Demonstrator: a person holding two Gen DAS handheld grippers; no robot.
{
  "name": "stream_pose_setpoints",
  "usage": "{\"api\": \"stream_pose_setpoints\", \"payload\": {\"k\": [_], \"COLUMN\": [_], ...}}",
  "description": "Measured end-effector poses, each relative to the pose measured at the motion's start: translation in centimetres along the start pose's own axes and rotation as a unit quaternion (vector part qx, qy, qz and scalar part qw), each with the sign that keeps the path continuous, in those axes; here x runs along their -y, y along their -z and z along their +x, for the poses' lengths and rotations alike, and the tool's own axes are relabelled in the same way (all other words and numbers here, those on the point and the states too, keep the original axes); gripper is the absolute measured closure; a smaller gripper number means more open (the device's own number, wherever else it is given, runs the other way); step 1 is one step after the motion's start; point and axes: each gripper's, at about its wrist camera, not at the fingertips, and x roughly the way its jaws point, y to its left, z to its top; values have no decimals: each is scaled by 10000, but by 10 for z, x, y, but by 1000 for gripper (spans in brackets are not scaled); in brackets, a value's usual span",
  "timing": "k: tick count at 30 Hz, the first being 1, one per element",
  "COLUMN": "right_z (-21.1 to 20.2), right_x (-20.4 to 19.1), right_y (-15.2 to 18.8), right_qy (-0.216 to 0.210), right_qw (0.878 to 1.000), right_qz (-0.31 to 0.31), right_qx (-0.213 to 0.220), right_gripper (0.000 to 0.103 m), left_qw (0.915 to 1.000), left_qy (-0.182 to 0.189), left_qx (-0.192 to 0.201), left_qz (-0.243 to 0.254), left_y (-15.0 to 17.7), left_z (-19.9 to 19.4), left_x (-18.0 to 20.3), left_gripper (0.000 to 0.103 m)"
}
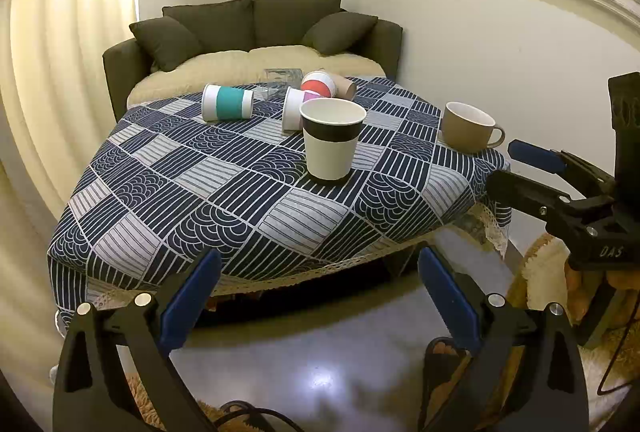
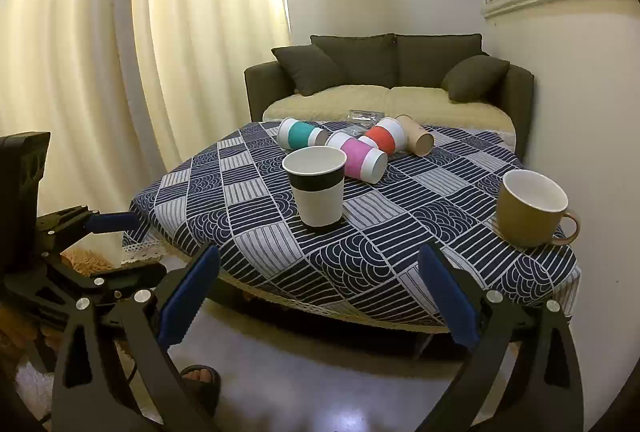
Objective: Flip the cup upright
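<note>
A white paper cup with a black band [image 1: 330,140] [image 2: 316,184] stands upright in the middle of the table. Behind it several cups lie on their sides: a teal-banded one [image 1: 227,102] [image 2: 300,134], a pink-banded one [image 1: 296,104] [image 2: 358,156], a red-banded one [image 1: 319,84] [image 2: 386,135] and a plain brown one [image 1: 345,85] [image 2: 416,136]. My left gripper [image 1: 320,296] is open and empty, off the table's near edge. My right gripper [image 2: 320,296] is open and empty, also short of the table; it shows at the right of the left wrist view [image 1: 520,168].
A tan mug [image 1: 470,126] [image 2: 532,208] stands upright near the table's right edge. The table carries a navy patterned cloth [image 1: 192,200] [image 2: 400,252]. A dark sofa [image 1: 256,32] [image 2: 392,72] stands behind, curtains to the left. A sandalled foot [image 2: 200,378] is on the floor below.
</note>
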Motion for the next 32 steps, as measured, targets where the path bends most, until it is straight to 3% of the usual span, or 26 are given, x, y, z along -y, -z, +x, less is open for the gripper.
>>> {"api": "stream_pose_setpoints", "payload": {"k": [32], "right_z": [3], "right_x": [3], "right_y": [4], "right_qy": [39], "right_qw": [9999], "right_qz": [-19], "right_qx": [-110], "right_gripper": [5], "left_qw": [10000], "left_qy": [-7], "left_qx": [-74], "left_qz": [56], "left_y": [1], "left_z": [2], "left_x": [3], "left_gripper": [7]}}
